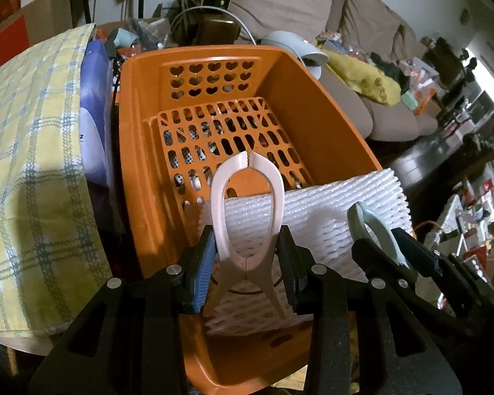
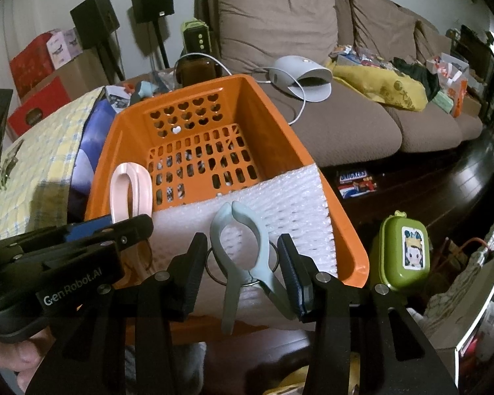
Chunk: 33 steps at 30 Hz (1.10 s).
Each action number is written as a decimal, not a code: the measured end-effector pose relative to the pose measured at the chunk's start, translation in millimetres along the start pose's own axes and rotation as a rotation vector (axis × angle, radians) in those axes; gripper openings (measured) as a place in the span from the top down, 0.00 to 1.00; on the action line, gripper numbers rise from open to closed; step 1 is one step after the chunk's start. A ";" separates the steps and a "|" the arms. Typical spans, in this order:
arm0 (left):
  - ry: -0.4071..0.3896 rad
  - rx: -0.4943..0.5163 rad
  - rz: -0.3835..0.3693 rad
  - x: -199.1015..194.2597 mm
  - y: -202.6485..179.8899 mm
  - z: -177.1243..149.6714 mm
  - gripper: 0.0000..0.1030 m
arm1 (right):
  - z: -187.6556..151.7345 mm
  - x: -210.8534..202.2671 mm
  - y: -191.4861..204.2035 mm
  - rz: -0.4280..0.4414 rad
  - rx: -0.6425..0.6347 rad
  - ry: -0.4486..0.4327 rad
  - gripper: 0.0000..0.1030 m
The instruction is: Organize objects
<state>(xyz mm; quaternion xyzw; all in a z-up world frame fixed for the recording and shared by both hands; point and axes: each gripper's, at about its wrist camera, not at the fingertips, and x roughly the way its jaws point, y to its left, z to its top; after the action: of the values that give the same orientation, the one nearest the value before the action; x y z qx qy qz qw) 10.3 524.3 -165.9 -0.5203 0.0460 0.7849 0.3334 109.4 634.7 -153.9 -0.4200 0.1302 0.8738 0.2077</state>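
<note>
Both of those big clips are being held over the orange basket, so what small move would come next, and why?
Probably lower and release the pink clip: the left hand-held gripper holds it above the orange basket, beside the white foam sheet. The right hand-held gripper holds the blue clip.

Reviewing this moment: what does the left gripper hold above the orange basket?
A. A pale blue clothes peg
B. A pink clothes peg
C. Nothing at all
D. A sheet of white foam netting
B: in the left wrist view the left gripper is shut on the pink clothes peg, above the orange basket; the pale blue clothes peg sits in the right gripper.
</note>
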 end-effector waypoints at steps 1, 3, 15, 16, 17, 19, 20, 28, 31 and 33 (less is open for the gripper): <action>0.003 -0.001 -0.002 0.6 0.5 -0.6 0.66 | -0.1 0.4 -0.4 0.000 0.000 0.002 0.57; 0.006 0.001 -0.001 1.2 0.5 -0.8 0.66 | -0.8 0.8 -0.6 -0.001 -0.001 0.005 0.57; 0.033 0.039 0.019 6.8 -2.6 -7.0 0.66 | -4.6 9.8 -5.1 -0.028 0.004 0.053 0.57; 0.038 0.040 0.021 7.5 -2.5 -7.8 0.66 | -5.1 10.4 -5.9 -0.030 0.003 0.056 0.57; 0.042 0.042 0.022 8.4 -2.4 -8.0 0.66 | -5.8 10.6 -5.2 -0.032 0.003 0.057 0.57; 0.052 0.046 0.025 10.1 -3.3 -9.6 0.66 | -6.3 11.3 -6.0 -0.034 0.004 0.062 0.56; 0.058 0.050 0.027 10.9 -3.4 -10.5 0.66 | -5.9 12.0 -6.2 -0.035 0.004 0.064 0.57; 0.074 0.063 0.032 12.2 -5.3 -14.0 0.66 | -7.5 15.2 -7.9 -0.045 0.002 0.079 0.57; 0.074 0.064 0.032 12.7 -5.8 -13.6 0.66 | -8.1 15.4 -9.2 -0.044 0.005 0.081 0.57; 0.074 0.064 0.032 11.9 -6.0 -14.1 0.66 | -8.0 15.4 -9.7 -0.044 0.005 0.081 0.56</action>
<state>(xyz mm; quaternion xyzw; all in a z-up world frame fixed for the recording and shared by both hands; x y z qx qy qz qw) 22.0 528.7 -180.6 -0.5372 0.0919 0.7685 0.3352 110.8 643.9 -171.5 -0.4573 0.1314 0.8510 0.2223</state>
